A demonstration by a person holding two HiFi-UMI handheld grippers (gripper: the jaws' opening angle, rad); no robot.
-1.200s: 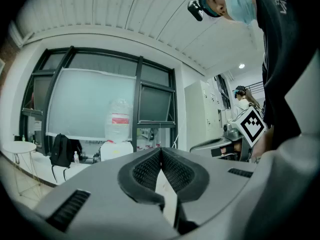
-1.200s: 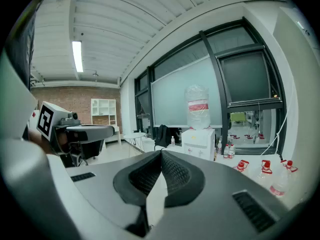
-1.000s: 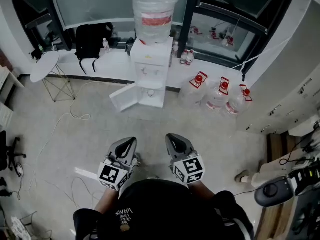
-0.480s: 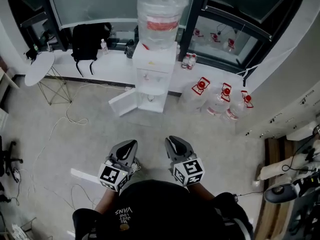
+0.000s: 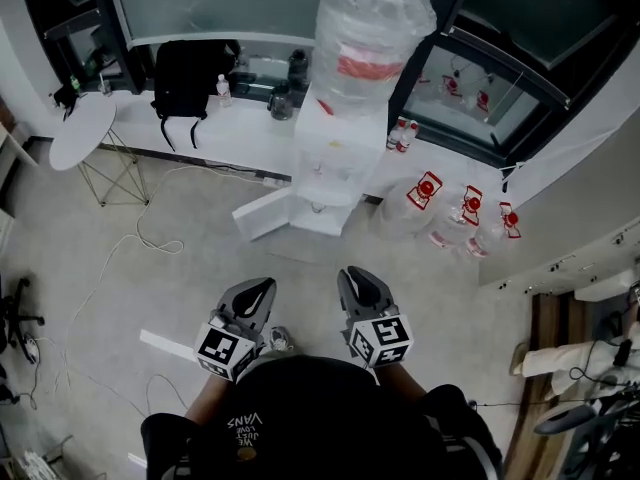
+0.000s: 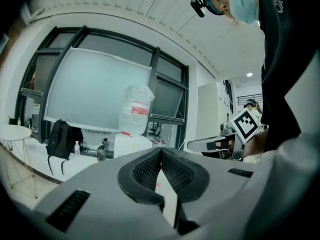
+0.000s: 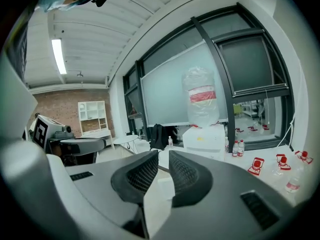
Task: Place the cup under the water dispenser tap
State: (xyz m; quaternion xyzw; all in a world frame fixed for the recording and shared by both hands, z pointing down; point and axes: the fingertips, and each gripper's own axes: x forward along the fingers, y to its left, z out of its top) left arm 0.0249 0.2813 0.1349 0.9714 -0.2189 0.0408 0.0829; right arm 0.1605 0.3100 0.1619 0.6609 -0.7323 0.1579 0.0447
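The white water dispenser (image 5: 335, 158) stands against the window ledge with a large clear bottle (image 5: 370, 33) on top and its lower door (image 5: 265, 213) swung open to the left. No cup shows in any view. My left gripper (image 5: 256, 290) and right gripper (image 5: 358, 278) are side by side over the floor, pointing at the dispenser from a good distance. In the left gripper view the left gripper (image 6: 161, 151) is shut with nothing in it, the dispenser (image 6: 131, 143) beyond. In the right gripper view the right gripper (image 7: 163, 156) is shut and empty, the dispenser (image 7: 205, 136) ahead.
Three spare water jugs (image 5: 445, 208) stand on the floor right of the dispenser. A black backpack (image 5: 185, 73) and small bottles sit on the ledge to the left. A white round side table (image 5: 80, 133) stands at the left. Cables (image 5: 140, 238) trail over the floor.
The dispenser has grown larger and shifted right in the head view as the person walked toward it. Both grippers keep their places and stay shut.
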